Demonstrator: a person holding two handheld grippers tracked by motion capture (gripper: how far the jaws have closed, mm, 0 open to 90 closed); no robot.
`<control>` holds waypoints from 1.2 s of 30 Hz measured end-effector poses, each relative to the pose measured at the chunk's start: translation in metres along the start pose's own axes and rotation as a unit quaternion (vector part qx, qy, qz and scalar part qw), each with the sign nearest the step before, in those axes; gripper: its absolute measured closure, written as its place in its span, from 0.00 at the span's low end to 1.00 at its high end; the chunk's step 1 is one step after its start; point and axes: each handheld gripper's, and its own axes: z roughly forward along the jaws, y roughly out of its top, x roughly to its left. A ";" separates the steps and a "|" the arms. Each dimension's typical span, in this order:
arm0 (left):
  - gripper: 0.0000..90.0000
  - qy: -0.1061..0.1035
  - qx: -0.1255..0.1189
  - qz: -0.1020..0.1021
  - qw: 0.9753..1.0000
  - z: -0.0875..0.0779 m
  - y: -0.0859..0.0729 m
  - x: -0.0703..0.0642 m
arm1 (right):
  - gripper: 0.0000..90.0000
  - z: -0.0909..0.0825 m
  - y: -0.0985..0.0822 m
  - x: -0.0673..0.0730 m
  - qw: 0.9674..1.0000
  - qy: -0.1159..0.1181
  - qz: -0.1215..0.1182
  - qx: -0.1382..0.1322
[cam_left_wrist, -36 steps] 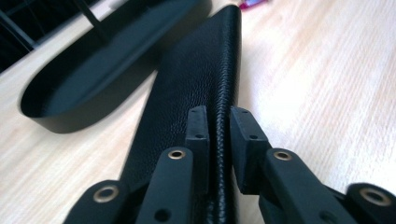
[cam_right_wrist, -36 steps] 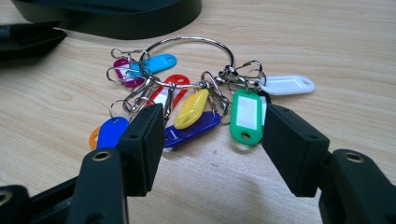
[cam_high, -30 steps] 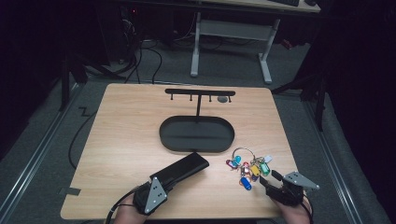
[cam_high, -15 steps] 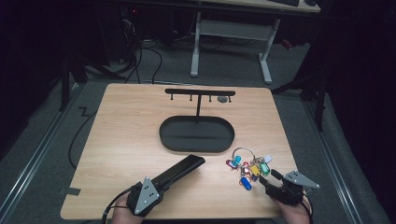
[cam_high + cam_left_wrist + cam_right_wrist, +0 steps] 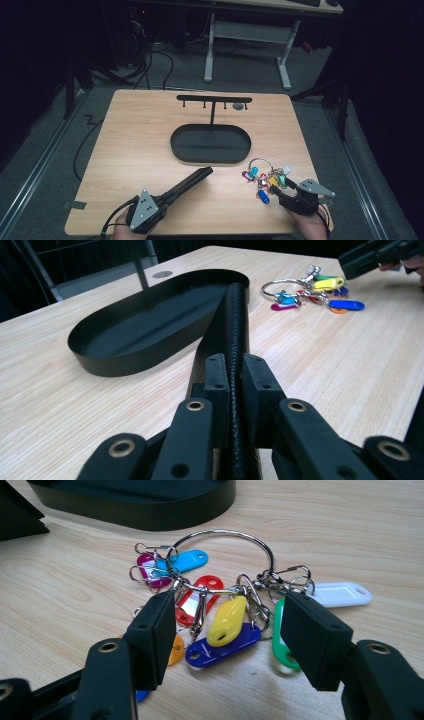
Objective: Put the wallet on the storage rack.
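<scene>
A long black textured object (image 5: 192,180) lies slanted on the wooden table, its far end near the black oval tray (image 5: 175,145). My left gripper (image 5: 167,197) is shut on its near end; in the left gripper view both pads clamp the narrow edge of the black object (image 5: 235,315) inside the left gripper (image 5: 235,370). A bunch of coloured key tags on a metal ring (image 5: 262,175) lies right of the tray. My right gripper (image 5: 277,192) stands open at the near side of the bunch, its jaws on either side of the key tags (image 5: 225,615) without pressing them.
A black T-shaped stand with small hooks (image 5: 214,99) rises from the tray's far side. The tray rim (image 5: 100,360) is just beyond the black object. The right gripper (image 5: 370,255) appears at the top right of the left gripper view. The table's near edge is close to both hands.
My left gripper has drawn the black object a little to the left and toward the near edge. The right gripper and the key tags have stayed put.
</scene>
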 end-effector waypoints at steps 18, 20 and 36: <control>0.91 -0.001 -0.016 -0.053 0.998 0.001 -0.001 0.026 | 0.44 -0.013 -0.009 -0.007 1.000 -0.017 0.013 0.000; 0.91 -0.002 -0.018 -0.055 0.998 0.001 -0.002 0.029 | 0.44 -0.014 -0.010 -0.007 1.000 -0.017 0.013 0.000; 0.89 0.010 -0.026 -0.089 0.996 -0.002 -0.011 0.050 | 0.44 -0.010 -0.010 -0.005 1.000 -0.014 0.013 0.006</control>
